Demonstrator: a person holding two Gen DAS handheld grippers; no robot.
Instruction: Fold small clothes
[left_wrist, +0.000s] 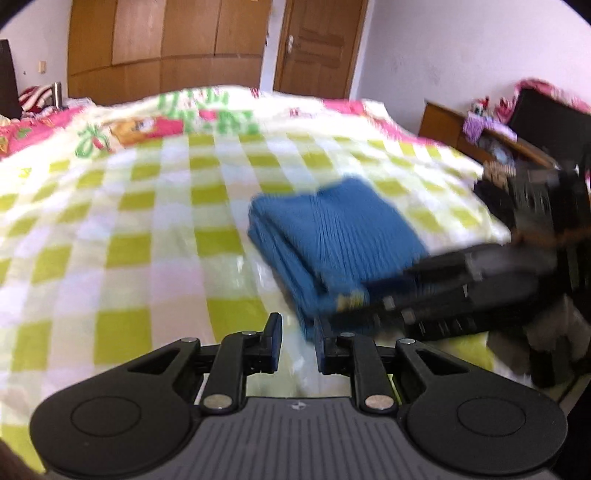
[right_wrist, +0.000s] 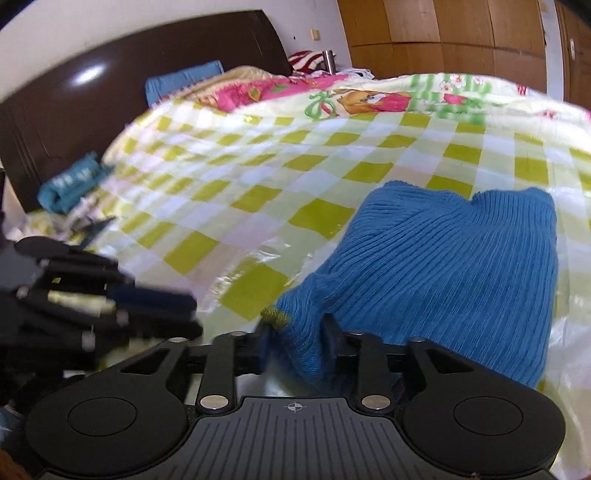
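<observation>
A folded blue ribbed knit garment lies on the green-and-white checked bedspread. My left gripper is open and empty, just short of the garment's near corner. My right gripper has its jaws around the garment's near corner, where a small yellow-green patch shows. The jaws stand apart with the knit between them. The right gripper also shows in the left wrist view, lying against the garment's right edge. The left gripper shows blurred at the left of the right wrist view.
A dark headboard with a blue pillow stands at the bed's far end. A crumpled teal cloth lies near it. Wooden wardrobes and a door stand beyond. A cluttered wooden cabinet is right of the bed.
</observation>
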